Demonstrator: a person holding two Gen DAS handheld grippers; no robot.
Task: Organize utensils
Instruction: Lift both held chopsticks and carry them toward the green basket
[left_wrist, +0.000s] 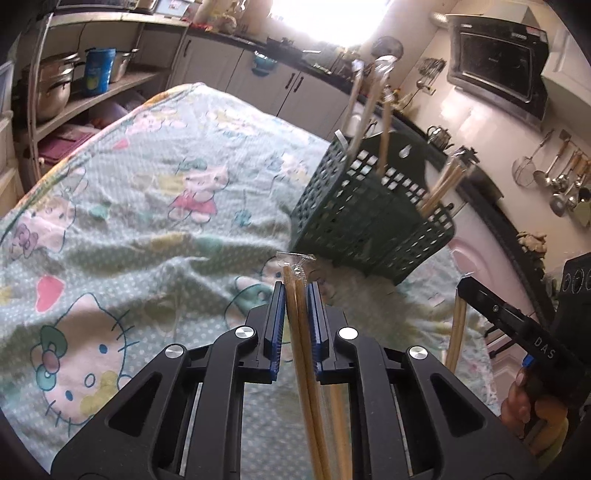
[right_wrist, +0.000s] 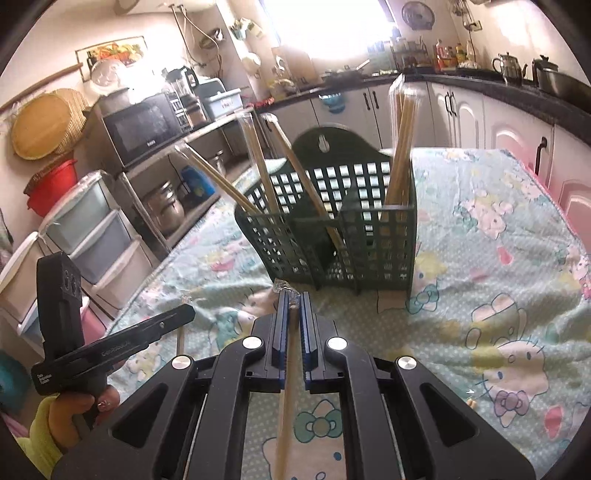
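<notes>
A dark green perforated utensil basket (left_wrist: 373, 218) (right_wrist: 332, 236) stands on the Hello Kitty cloth, holding several plastic-wrapped pairs of wooden chopsticks (right_wrist: 400, 147) that lean out of its compartments. My left gripper (left_wrist: 297, 291) is shut on a wrapped chopstick pair (left_wrist: 295, 295) and is held above the cloth, just in front of the basket. My right gripper (right_wrist: 294, 301) is shut on another wrapped chopstick pair (right_wrist: 290, 354), also just in front of the basket. Each gripper shows at the edge of the other's view.
The cloth (left_wrist: 147, 206) covers the whole table (right_wrist: 498, 229). Kitchen counters and cabinets (right_wrist: 461, 107) run behind it. Shelves with pots (left_wrist: 55, 88), a microwave (right_wrist: 144, 127) and plastic drawers (right_wrist: 88, 229) stand at the side. Ladles (left_wrist: 561, 177) hang on the wall.
</notes>
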